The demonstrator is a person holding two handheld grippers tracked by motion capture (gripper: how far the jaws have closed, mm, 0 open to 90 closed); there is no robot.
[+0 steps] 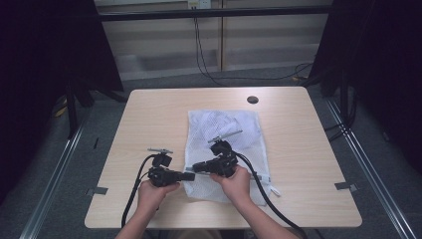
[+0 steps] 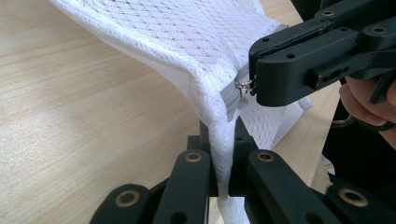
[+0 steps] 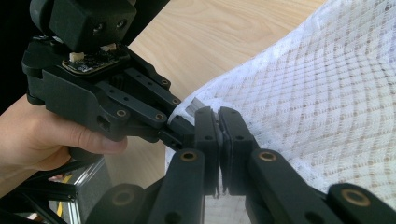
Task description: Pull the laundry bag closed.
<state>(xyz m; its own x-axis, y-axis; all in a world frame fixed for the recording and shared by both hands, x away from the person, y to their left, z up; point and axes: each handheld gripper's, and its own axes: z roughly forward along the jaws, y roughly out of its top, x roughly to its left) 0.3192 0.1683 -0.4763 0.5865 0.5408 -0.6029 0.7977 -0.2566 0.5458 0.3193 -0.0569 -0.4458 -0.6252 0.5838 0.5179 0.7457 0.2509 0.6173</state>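
While the white mesh laundry bag [image 1: 222, 149] lies flat on the wooden table [image 1: 149, 114], its near corner is lifted between the two grippers, and the arrangement looks made for working the zipper. Pinched together on the bag's hem, the left gripper [image 2: 223, 177] has white mesh running straight down between its jaws, just below the end of the grey zipper tape [image 2: 232, 99]; this hold seems meant to anchor the fabric so that it cannot bunch or follow a pull. Facing it from the other side and almost touching it, the right gripper [image 3: 218, 140] is closed as well, its jaw tips clamped on the small metal zipper pull [image 2: 244, 86], which sits right at that gripper's tips and just above the left gripper's grip. Most of the bag spreads away beyond both grippers, slack on the table. Judging from this, the slider stands at one end of its track, and the opposed grips would let it travel along the edge.
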